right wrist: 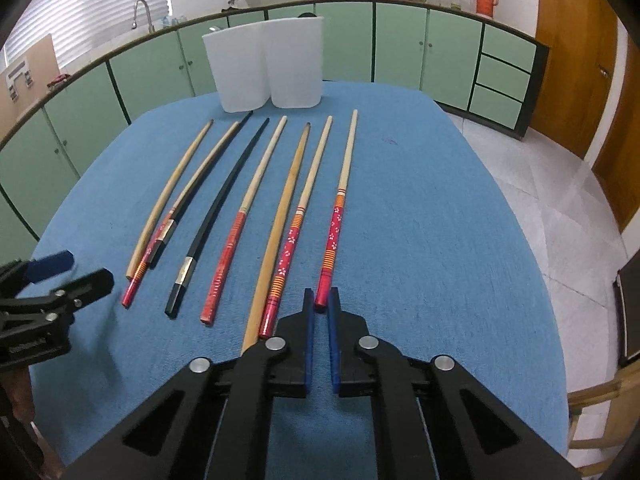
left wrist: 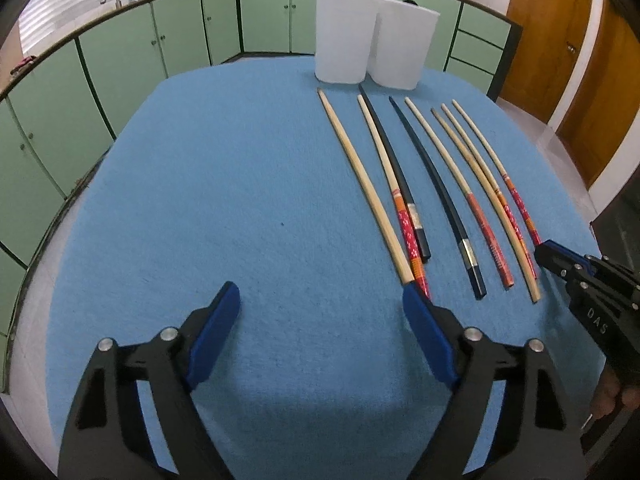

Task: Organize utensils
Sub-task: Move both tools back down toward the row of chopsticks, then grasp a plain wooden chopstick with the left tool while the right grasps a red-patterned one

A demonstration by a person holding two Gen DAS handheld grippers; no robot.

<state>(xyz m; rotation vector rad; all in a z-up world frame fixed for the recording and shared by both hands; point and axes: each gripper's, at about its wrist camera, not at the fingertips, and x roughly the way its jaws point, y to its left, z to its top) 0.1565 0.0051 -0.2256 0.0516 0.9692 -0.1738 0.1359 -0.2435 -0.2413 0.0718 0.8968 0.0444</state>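
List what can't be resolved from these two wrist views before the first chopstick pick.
- Inside of the two white containers: both views, walls hide any contents.
- Right gripper on the rightmost chopstick: right view, fingers nearly together at its butt end; contact unclear.
- Plain chopstick butt end: right view, hidden under a finger.
- Left gripper: open, holding nothing.

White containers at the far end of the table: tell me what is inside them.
Nothing can be confirmed. The two white containers are opaque and seen from the side, so their interiors are hidden. No utensil pokes above either rim. All eight chopsticks lie on the blue cloth.
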